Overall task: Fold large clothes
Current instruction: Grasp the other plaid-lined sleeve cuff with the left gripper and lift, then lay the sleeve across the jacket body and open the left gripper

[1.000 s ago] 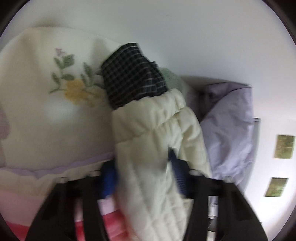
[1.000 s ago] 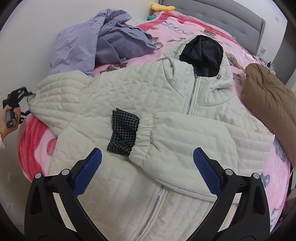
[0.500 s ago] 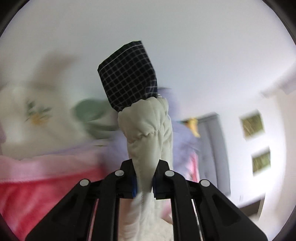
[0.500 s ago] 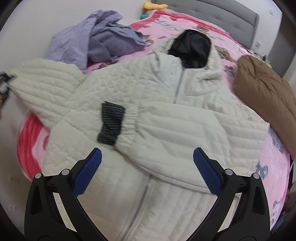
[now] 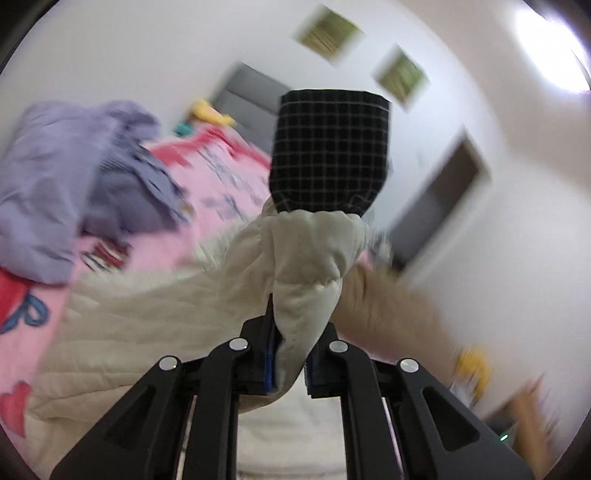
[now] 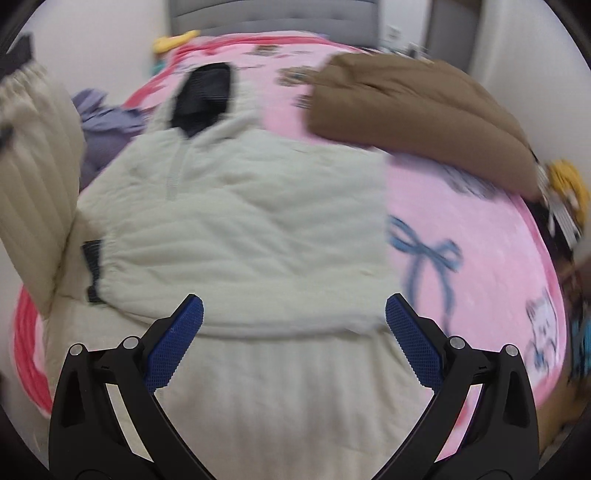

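Note:
A cream quilted jacket lies face up on the pink bed, its hood lined in dark check. One sleeve lies folded across the chest, its checked cuff at the left. My left gripper is shut on the other sleeve just below its gathered end, and the black checked cuff sticks up above the pads. In the right wrist view this lifted sleeve hangs at the far left. My right gripper stands open above the jacket's lower front, nothing between its blue pads.
A brown padded coat lies at the back right of the pink bedspread. A heap of lilac clothes sits at the left near the wall. A grey headboard closes the far end. Yellow toys lie near it.
My left gripper closed on the sleeve end, then lifted it and swung it over the bed while rolling. The right gripper, still open, shifted right along the jacket's lower front.

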The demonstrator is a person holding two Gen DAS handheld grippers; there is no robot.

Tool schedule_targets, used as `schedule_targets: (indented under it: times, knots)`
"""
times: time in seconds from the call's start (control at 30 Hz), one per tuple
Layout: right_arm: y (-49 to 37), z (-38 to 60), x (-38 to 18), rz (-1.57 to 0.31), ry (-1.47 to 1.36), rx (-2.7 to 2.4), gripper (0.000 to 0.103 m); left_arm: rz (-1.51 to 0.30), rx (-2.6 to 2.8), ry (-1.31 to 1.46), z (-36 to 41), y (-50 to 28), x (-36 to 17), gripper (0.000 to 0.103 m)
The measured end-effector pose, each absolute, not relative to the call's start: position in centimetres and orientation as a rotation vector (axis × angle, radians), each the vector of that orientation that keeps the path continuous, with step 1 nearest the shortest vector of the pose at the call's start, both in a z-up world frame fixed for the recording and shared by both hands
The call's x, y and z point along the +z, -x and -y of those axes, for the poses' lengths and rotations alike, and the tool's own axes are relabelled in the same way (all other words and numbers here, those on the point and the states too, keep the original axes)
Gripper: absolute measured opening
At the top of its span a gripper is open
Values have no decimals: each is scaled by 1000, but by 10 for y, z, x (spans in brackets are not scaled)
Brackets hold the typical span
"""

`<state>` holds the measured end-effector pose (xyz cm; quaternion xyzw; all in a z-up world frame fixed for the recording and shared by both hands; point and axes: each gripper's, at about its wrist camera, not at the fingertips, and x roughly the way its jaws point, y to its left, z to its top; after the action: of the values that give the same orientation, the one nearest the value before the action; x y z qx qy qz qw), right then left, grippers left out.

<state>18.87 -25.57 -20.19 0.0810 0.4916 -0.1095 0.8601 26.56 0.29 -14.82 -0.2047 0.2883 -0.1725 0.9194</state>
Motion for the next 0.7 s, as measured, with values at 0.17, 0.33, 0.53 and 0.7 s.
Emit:
schedule_targets:
  times: [0.17,0.33,0.53,0.7]
  knots:
    - [-154,302,-212,-1050,-221,-322,95,-729,-298,195,65,-259,-210,11]
    - [-140,325,-221,-1059,-272,-348,95,-766,-295,-140,114,-239,-260,14]
    - [-150,325,-211,-1014,-293,-276,95,-789,-447,-316,124,-227,-277,62]
    - [-179,318,-185,-950,-366,-105,95,-834,-509,-172,99,-213,-246,72]
